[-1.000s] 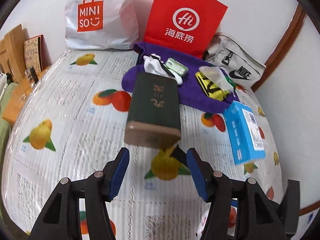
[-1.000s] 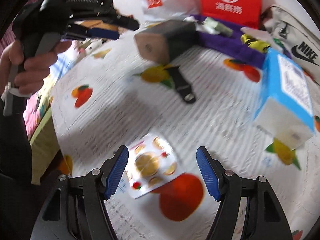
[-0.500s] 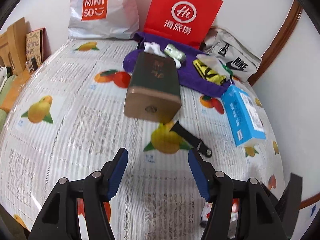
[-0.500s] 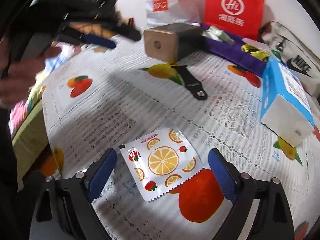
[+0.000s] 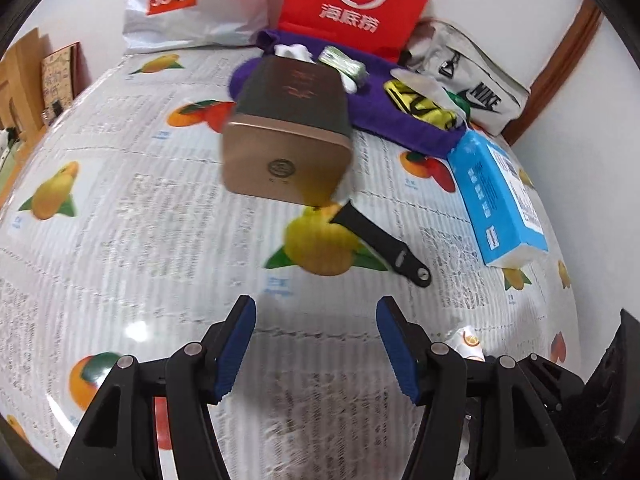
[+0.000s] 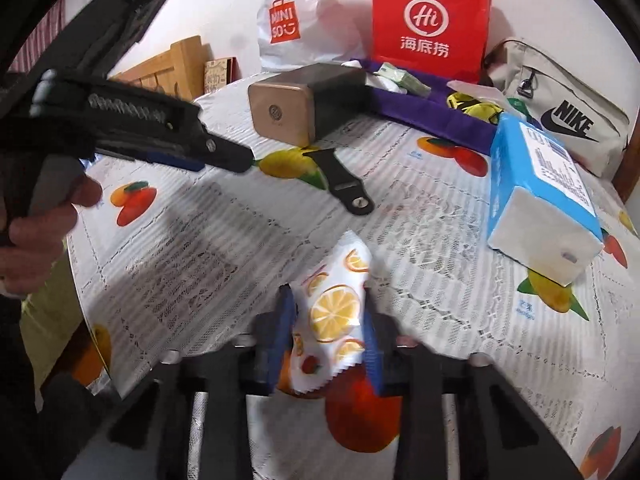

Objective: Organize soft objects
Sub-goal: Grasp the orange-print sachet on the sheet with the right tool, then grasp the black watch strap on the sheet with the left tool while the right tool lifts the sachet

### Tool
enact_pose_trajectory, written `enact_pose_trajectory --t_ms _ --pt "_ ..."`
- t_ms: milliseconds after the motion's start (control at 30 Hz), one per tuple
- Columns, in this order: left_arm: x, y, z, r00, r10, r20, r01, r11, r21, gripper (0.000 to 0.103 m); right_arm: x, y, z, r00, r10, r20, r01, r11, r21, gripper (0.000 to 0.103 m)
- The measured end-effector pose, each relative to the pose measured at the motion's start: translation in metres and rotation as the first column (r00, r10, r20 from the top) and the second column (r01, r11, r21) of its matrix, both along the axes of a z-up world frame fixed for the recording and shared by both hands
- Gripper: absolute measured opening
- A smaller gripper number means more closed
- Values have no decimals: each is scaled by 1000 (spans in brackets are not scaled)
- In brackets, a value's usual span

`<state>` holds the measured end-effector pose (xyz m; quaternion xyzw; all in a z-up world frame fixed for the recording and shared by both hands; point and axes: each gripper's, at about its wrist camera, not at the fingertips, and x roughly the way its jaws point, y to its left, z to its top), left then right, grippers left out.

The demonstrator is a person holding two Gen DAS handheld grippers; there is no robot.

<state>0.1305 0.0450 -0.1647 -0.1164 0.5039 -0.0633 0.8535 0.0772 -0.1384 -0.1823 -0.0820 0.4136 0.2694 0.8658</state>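
My right gripper (image 6: 326, 332) is closed on a soft white packet printed with orange slices (image 6: 336, 308), its blue pads pressing both sides so the packet bows upward between them; the packet's near end is hidden behind my fingers. My left gripper (image 5: 316, 348) hangs spread wide above the fruit-print tablecloth (image 5: 120, 240), gripping nothing. In the left view only a corner of the packet peeks out past my right-hand finger. Ahead of both sets of fingers a black strap (image 6: 344, 184) lies flat, one end tucked under a dark green box with a bronze end (image 5: 288, 128). To the right of the fingers lies a blue carton (image 6: 540, 184). Farther off, a purple cloth (image 5: 400, 120) holds a yellow-and-black item, a green packet and something white, all too blurred to name. At the back stand a red paper bag (image 6: 428, 20), a white Miniso bag (image 5: 180, 0) and a grey Nike bag (image 6: 560, 112), partly cut off.
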Motion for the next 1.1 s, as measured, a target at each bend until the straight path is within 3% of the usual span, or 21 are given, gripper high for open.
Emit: enact_pose_trajectory --t_ms 300,467,533,633,833,1100 --pt "36 -42 -11 999 4 -37 -2 999 38 61 3 -24 11 999 -13 29 12 1000 21 9" --pt "53 -71 -15 1000 -7 -28 9 996 92 74 9 -51 12 998 -50 23 50 998 25 8" --pt "57 -83 -17 1000 -9 -27 13 989 144 80 12 -58 11 999 -49 11 49 998 34 8" --pt "58 -105 -22 999 -41 -31 48 954 295 85 16 -67 10 999 -54 6 53 997 56 8" --pt "40 -72 -20 998 54 -25 -44 954 295 87 15 -76 9 998 -64 10 63 996 70 8" --pt "23 -48 -17 996 85 -32 -73 958 276 84 11 -79 11 998 -70 8 69 994 84 8"
